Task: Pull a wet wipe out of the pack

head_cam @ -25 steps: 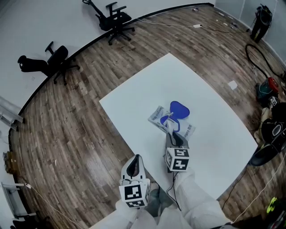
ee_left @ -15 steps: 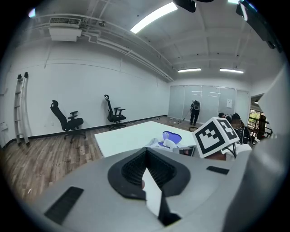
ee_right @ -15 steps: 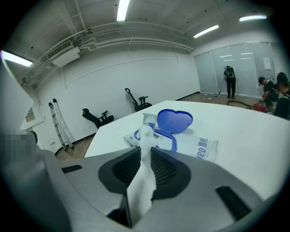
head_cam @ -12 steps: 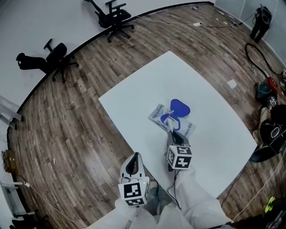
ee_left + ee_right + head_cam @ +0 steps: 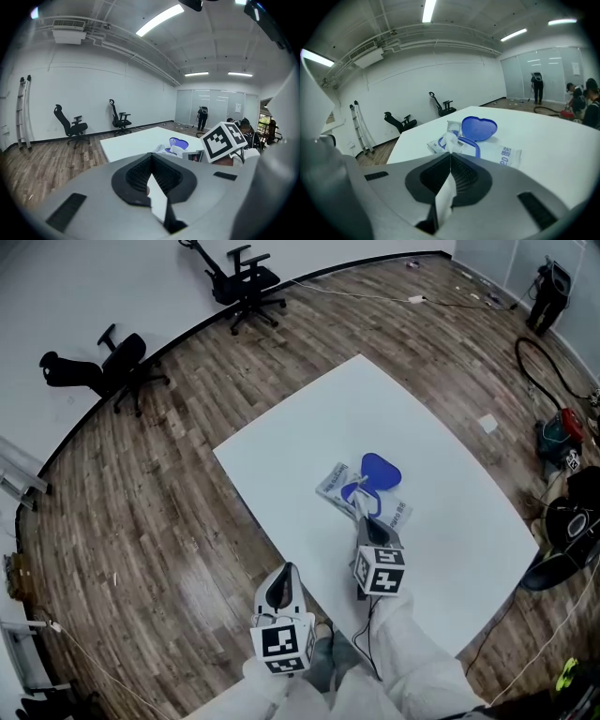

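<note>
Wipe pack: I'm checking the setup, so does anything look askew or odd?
Nothing spilled or damaged. The pack lies skewed to the table edges, its blue lid open, a wipe pinched in the right gripper.

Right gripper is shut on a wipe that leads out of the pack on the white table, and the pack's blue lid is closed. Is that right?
Not quite: the blue lid stands open, as the right gripper view shows. The rest holds: the right gripper is shut on a wipe that leads out of the pack on the white table.

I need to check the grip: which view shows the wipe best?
The right gripper view: the wipe runs from the pack into the shut right gripper. The head view shows it tiny; the left gripper view, only a white bit by the pack.
</note>
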Tool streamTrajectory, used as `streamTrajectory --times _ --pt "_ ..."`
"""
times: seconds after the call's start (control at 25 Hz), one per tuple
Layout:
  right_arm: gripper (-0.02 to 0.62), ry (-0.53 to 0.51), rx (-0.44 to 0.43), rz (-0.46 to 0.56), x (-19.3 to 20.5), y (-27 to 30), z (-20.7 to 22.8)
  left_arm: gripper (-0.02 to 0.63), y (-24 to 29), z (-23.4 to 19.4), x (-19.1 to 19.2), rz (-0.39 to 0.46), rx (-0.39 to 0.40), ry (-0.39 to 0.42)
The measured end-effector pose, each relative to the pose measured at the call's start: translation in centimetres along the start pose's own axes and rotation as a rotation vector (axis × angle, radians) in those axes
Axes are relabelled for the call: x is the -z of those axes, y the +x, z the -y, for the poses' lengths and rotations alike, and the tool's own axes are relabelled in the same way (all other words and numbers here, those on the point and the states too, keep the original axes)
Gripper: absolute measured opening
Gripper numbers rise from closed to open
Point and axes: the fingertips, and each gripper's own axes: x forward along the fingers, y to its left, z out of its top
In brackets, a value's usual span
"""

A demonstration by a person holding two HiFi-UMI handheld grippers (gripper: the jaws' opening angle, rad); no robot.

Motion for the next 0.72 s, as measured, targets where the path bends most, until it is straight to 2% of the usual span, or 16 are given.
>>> streamTrajectory --times 0.72 --pt "0.011 -0.038 0.0 0.065 -2.8 -1.9 -0.7 0.0 -0.6 0.7 -1.4 0.038 0.023 -0.005"
